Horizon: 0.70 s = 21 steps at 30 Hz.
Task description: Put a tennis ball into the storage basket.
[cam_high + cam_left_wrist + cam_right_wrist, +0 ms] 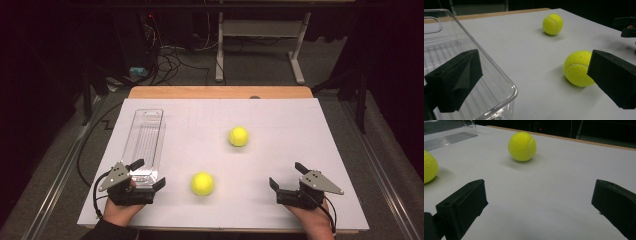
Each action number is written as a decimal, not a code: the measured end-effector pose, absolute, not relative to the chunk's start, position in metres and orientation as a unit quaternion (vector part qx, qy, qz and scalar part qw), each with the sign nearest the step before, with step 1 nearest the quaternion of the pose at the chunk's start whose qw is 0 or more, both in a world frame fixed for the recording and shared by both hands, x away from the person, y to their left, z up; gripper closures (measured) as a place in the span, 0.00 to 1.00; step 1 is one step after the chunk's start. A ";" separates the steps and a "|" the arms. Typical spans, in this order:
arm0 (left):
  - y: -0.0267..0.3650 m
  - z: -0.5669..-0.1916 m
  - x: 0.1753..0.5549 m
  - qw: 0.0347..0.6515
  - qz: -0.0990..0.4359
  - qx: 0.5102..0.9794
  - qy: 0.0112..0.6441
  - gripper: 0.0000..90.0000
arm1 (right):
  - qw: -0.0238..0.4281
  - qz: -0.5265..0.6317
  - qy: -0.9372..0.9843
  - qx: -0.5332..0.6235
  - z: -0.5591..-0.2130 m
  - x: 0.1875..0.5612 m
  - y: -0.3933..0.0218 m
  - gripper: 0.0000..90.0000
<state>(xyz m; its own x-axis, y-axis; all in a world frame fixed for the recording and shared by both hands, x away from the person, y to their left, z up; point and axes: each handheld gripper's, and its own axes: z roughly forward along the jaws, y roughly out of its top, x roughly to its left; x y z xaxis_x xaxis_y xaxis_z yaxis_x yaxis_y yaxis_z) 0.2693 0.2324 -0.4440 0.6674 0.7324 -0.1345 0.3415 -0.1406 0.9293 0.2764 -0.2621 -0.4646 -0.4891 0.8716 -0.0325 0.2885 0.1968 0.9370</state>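
From above, the clear plastic bin (143, 142) is lying lengthwise along the left of the white sheet (280, 150), its ribbed floor and rounded rim catching the light, and the left gripper (149, 174) is sitting at its near end with its jaws spread wide and nothing between them. The left gripper view is adding what the high view is flattening: the bin's curved glossy corner (509, 87) is standing just under the left jaw. The near tennis ball (202, 183) is resting on the sheet between the two grippers, nearer the left one; it is fuzzy, bright yellow-green, round, with a pale seam. The far tennis ball (238, 136) is lying further up the sheet, well apart from both grippers. The right gripper (289, 176) is also gaping wide, pinching nothing, and its own view is showing the far ball's (522, 146) felt nap and curved seam closely.
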 end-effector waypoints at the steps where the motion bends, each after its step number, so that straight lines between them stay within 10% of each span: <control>1: 0.230 -0.444 0.269 0.542 0.178 0.736 0.365 0.01 | 0.301 0.485 0.714 0.406 -0.465 0.277 -0.262 0.00; 21: 0.190 -0.446 0.267 0.491 0.140 0.797 0.322 0.01 | 0.291 0.485 0.720 0.401 -0.466 0.278 -0.259 0.00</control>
